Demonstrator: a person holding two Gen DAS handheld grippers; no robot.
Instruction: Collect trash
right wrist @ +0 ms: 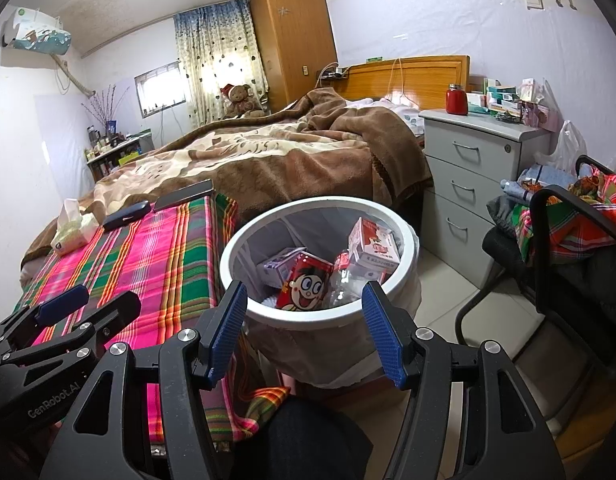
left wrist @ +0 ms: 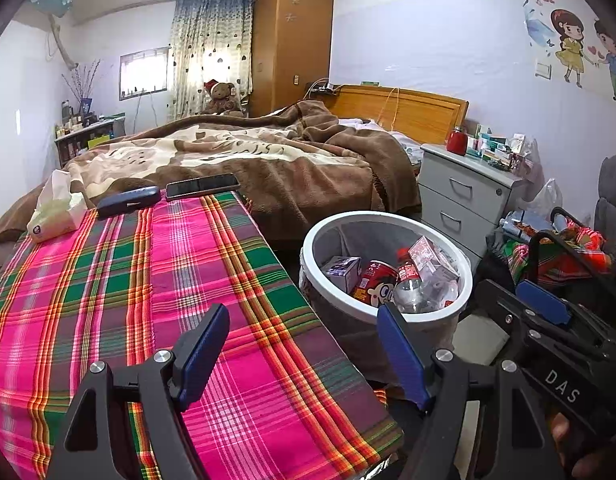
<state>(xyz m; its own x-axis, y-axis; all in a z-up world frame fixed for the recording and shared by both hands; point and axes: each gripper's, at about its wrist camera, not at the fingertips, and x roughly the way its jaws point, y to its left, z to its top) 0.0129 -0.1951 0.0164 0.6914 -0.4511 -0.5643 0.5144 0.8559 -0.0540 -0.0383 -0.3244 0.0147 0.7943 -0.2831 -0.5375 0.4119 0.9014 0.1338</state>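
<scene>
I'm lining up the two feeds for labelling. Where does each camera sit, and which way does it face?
Left wrist: on the left gripper, over the plaid cloth, facing the bed; open jaws and the right gripper show.
Right wrist: on the right gripper, above the trash bin, facing the bed; open jaws, left gripper and a dark knee show.
Shared: bin, red can, nightstand.

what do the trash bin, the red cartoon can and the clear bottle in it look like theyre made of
Trash bin: smooth white rim, likely plastic, over a thin, wrinkled liner that looks like plastic film. Red cartoon can: glossy printed surface, probably metal. Clear bottle: see-through and crumpled, likely thin plastic, red cap.
</scene>
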